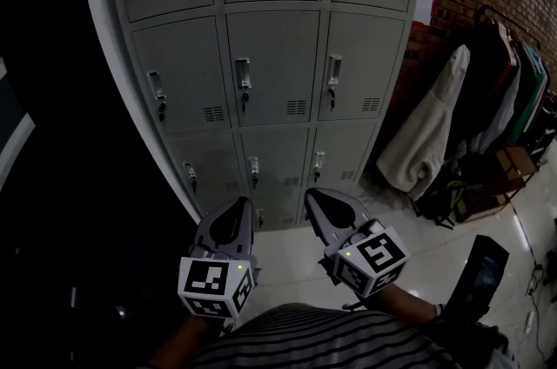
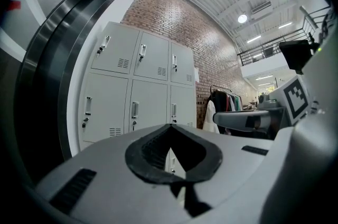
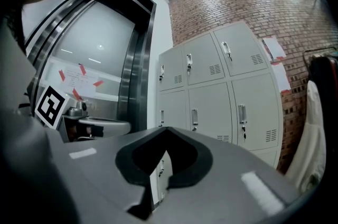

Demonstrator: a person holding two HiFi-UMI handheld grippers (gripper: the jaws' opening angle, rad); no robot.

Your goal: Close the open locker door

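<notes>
Locker doors (image 1: 278,67), lowest row partly behind left gripper (image 1: 241,204) and right gripper (image 1: 312,197), both closed

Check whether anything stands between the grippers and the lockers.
Nothing visible does. Only bare floor lies between the left gripper, the right gripper and the lockers. The clothes rack stands off to the right. Both grippers are shut and empty. No door looks open in the head view, though the grippers hide part of the lowest row.
</notes>
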